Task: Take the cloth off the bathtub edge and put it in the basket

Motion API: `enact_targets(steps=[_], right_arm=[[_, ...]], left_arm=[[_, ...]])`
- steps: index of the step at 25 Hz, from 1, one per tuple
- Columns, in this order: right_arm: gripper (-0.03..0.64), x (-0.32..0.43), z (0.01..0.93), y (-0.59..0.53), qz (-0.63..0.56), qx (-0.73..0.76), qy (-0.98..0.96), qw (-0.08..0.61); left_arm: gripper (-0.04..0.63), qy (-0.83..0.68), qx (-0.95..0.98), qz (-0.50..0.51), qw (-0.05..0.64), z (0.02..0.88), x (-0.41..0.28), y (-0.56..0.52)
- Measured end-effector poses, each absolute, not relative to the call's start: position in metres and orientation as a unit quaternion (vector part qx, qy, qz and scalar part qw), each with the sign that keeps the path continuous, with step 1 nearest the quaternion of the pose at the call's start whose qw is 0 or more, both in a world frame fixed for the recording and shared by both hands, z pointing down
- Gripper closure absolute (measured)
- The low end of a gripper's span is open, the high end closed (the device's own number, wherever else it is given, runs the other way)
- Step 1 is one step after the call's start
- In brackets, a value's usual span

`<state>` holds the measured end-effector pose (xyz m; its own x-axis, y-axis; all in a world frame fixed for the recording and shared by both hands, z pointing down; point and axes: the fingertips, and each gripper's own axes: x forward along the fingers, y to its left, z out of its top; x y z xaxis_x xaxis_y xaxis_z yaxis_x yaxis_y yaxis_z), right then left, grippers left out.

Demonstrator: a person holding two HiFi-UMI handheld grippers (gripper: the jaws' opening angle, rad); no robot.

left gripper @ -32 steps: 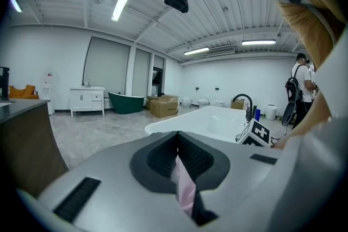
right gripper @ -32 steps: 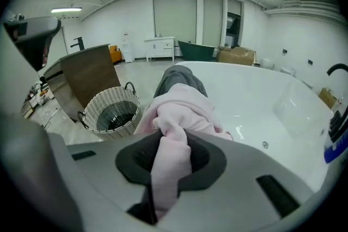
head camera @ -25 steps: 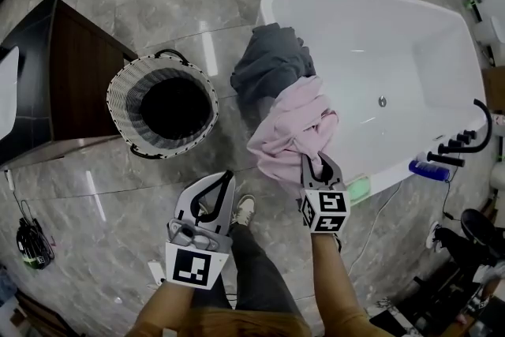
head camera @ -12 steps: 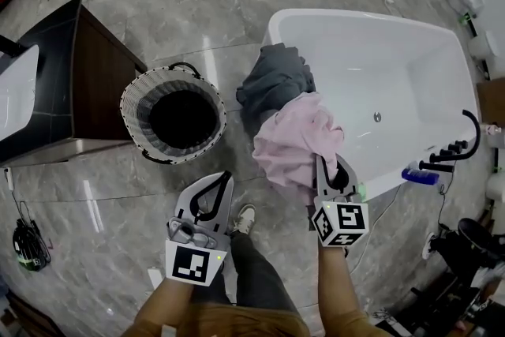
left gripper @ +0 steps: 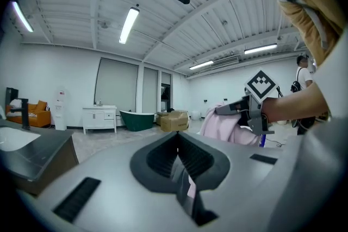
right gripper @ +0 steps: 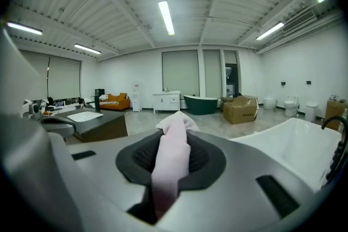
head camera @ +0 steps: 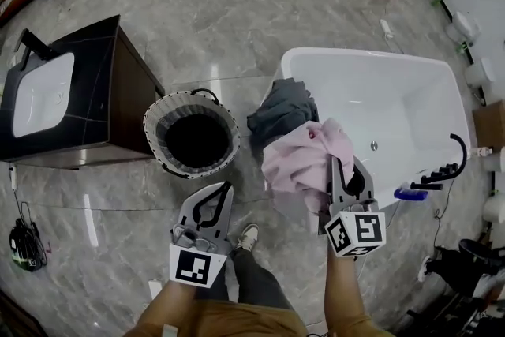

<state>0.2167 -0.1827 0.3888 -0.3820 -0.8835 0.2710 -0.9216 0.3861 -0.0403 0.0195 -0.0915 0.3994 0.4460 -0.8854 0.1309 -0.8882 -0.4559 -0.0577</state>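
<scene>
Two grippers — right gripper (head camera: 338,168) clamps pink cloth (head camera: 300,163); left gripper (head camera: 227,188) closed, empty.

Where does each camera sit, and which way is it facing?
Head view: on the person's head, facing steeply down at the bathtub, basket, left gripper and right gripper; both arms and a shoe show.
Left gripper view: on the left gripper, facing out across the room along its closed, empty fingers; the right arm shows.
Right gripper view: on the right gripper, looking along fingers shut on the pink cloth; no limbs show.
Shared: all three show the pink cloth.
</scene>
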Motion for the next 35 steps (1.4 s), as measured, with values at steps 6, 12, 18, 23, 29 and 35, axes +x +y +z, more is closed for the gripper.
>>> enact_targets(steps=[6, 12, 18, 23, 29, 35], right_arm=[[0.543, 0.182, 0.325, -0.193, 0.064, 0.53, -0.842, 0.079], [0.543, 0.158, 0.276, -0.194, 0.043, 0.519, -0.852, 0.055], [0.543, 0.134, 0.225, -0.197, 0.018, 0.503, -0.864, 0.025], [0.543, 0.11, 0.192, -0.204, -0.004, 0.487, -0.873, 0.005], [0.543, 0.076, 0.161, -0.212, -0.022, 0.463, -0.886, -0.011], [0.543, 0.042, 0.135, -0.213, -0.035, 0.44, -0.897, -0.024]], left_arm=[[0.589, -0.54, 0.84, 0.053, -0.013, 0.356, -0.004, -0.088], [0.589, -0.553, 0.831, 0.039, -0.039, 0.325, -0.023, -0.08], [0.589, -0.569, 0.821, 0.025, -0.04, 0.309, -0.037, -0.071], [0.589, -0.58, 0.813, 0.015, -0.056, 0.301, -0.05, -0.07], [0.589, -0.596, 0.801, 0.01, -0.062, 0.293, -0.068, -0.07], [0.589, -0.614, 0.786, -0.001, -0.068, 0.279, -0.094, -0.071]])
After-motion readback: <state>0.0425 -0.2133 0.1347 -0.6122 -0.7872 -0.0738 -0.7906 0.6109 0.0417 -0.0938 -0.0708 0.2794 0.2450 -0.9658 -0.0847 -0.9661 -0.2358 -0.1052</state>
